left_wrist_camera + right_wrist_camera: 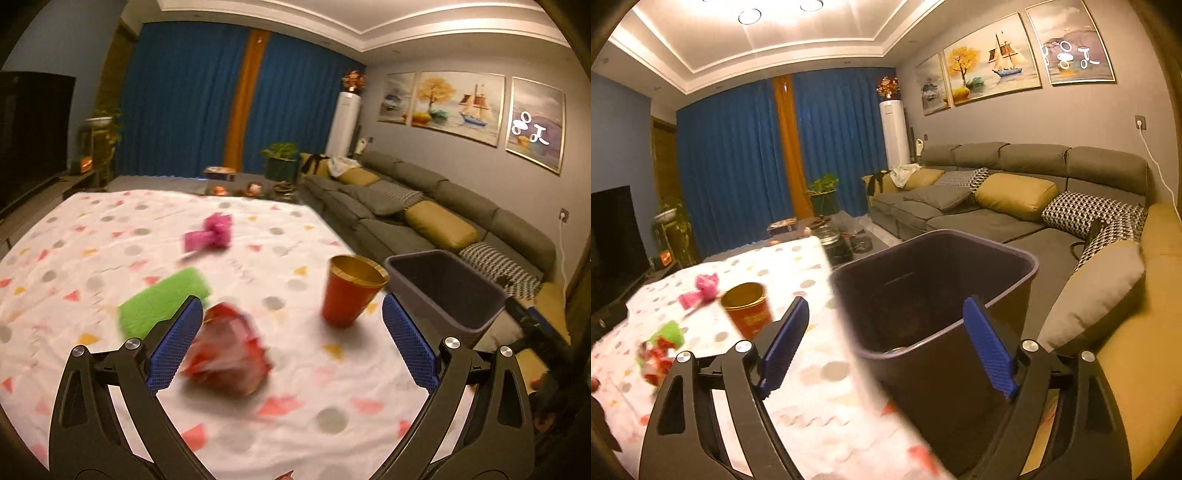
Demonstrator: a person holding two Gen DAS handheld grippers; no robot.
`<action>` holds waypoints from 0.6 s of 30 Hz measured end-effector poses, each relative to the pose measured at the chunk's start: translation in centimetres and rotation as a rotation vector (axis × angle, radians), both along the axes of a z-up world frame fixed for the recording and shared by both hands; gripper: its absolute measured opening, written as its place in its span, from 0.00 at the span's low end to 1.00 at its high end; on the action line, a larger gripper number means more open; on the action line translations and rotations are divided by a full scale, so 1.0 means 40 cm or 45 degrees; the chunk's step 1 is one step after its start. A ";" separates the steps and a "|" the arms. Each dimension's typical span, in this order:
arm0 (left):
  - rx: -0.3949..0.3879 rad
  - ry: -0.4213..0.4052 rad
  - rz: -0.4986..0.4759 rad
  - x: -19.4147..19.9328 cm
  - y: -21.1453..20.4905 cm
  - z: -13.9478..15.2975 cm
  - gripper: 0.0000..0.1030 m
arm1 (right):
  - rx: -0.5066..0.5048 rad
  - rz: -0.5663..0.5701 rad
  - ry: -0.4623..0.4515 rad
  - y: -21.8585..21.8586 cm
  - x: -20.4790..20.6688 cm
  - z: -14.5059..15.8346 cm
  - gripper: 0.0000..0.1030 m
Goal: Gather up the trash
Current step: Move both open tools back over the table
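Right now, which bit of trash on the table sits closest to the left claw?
The crumpled red wrapper, lying just ahead of the open left claw beside its left finger. The green piece, red cup and pink wrapper lie farther out.

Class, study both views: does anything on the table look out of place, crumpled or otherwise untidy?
Yes. A crumpled red wrapper, a pink scrap and a green cloth lie scattered on the patterned tablecloth. A red paper cup stands upright near the table's edge, beside the dark bin. Nothing looks spilled.
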State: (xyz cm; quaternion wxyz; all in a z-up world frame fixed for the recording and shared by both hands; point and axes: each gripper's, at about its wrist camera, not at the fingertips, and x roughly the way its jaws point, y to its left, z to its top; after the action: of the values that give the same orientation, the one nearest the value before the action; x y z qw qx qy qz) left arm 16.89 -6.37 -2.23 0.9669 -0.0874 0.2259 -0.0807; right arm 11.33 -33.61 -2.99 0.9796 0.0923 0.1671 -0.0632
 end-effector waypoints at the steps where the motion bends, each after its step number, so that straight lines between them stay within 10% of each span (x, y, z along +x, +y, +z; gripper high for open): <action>1: 0.009 0.003 0.016 -0.015 0.020 -0.005 0.93 | -0.002 0.013 -0.008 0.018 -0.011 0.004 0.84; 18: 0.064 0.071 0.114 -0.075 0.133 -0.053 0.93 | -0.078 0.230 0.001 0.236 -0.043 0.002 0.84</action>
State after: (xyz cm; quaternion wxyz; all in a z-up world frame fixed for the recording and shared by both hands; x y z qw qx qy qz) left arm 13.88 -1.06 -4.37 0.9647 -0.0755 0.2507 -0.0291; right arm 9.60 -24.18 -2.90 0.9836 0.0467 0.1732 0.0204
